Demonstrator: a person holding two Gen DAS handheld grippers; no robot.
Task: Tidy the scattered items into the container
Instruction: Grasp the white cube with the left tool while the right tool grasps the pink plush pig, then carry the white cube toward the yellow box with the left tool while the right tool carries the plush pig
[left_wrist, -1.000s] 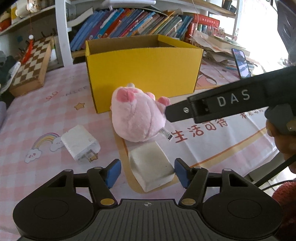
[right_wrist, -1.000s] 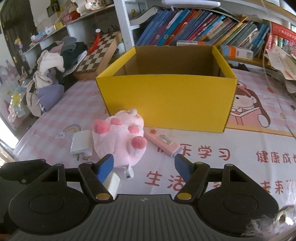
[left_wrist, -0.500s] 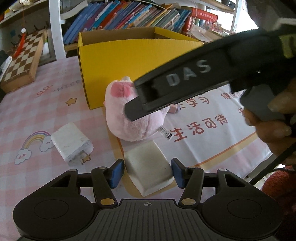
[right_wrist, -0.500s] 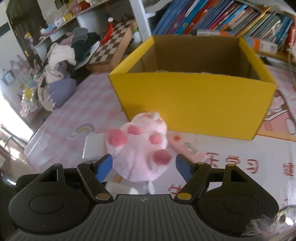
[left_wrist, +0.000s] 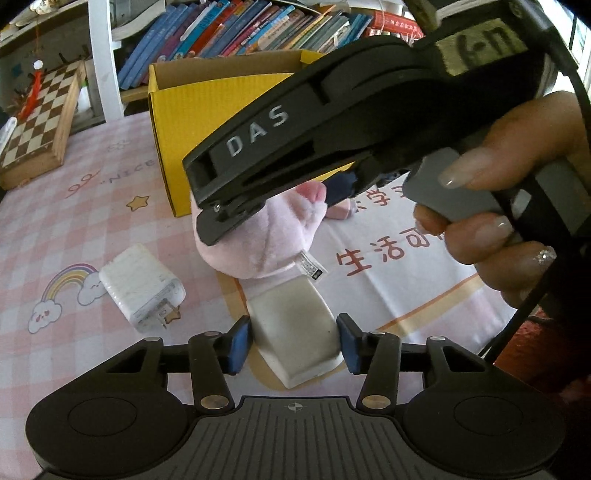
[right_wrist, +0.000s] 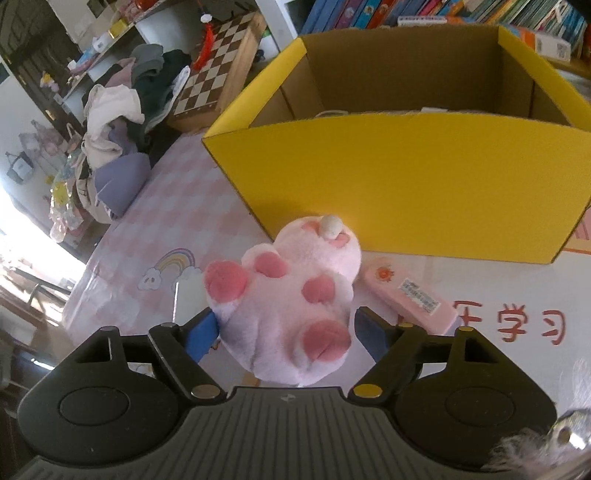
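Left gripper (left_wrist: 293, 341) is closing around the white eraser (left_wrist: 295, 328); right gripper (right_wrist: 286, 332) is straddling the pink plush toy (right_wrist: 291, 306), jaws wide.

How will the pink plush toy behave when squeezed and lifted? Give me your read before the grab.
The pink plush toy looks soft and fuzzy, so it will probably squash between the fingers of the right hand-held gripper, which stand either side of it. It is likely light for its bulk. Its rounded body may sag or twist in the grip, but breakage seems unlikely.
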